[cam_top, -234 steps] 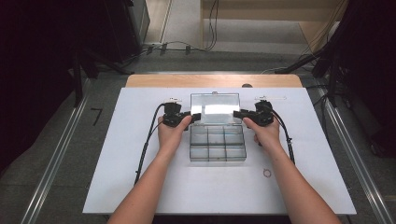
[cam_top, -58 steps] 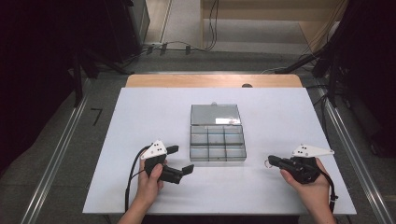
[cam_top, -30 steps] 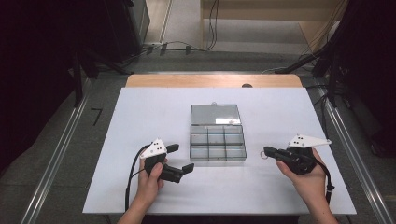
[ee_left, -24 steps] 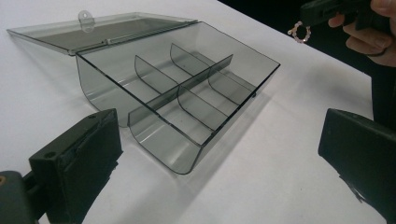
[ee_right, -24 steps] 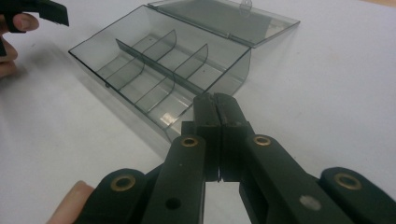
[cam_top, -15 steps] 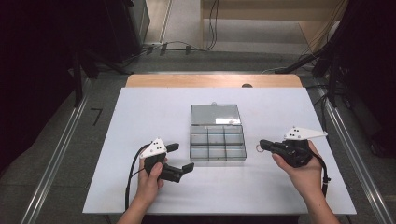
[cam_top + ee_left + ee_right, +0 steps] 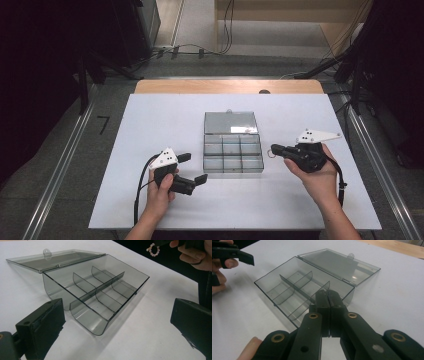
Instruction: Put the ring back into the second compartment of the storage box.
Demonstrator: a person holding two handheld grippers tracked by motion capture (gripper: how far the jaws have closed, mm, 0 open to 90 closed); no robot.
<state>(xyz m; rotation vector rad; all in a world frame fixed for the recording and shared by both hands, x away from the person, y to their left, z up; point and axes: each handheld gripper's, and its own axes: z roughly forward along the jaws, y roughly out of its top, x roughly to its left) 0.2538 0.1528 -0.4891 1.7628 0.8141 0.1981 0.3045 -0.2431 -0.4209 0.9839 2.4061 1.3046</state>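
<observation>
Both grippers sit at the near side of the white table (image 7: 150,115), one on each side of a clear smoky plastic compartment box (image 7: 233,150). Nearest the person, the left gripper (image 7: 192,168) rests low on the table surface to the left of the box's front corner, its jaws spread wide apart with nothing between them; in the left gripper view the two black jaws frame the box from either side without touching it. Slightly farther out, the right gripper (image 7: 275,148) is held in the right hand (image 7: 315,175) just beside the box's right wall, jaws pressed together. A small beaded ring (image 7: 270,152) hangs at its tip, pinched there; in the left gripper view the ring (image 7: 153,249) dangles below the closed tip, clear of the table.

Between the two tools, the box stands open, its six compartments holding nothing. Its hinged lid (image 7: 230,122) lies folded back flat on the table on the far side, with a small latch tab at its outer edge. Beyond the white surface runs a wooden table edge (image 7: 230,86), then a floor with cables (image 7: 200,50).
</observation>
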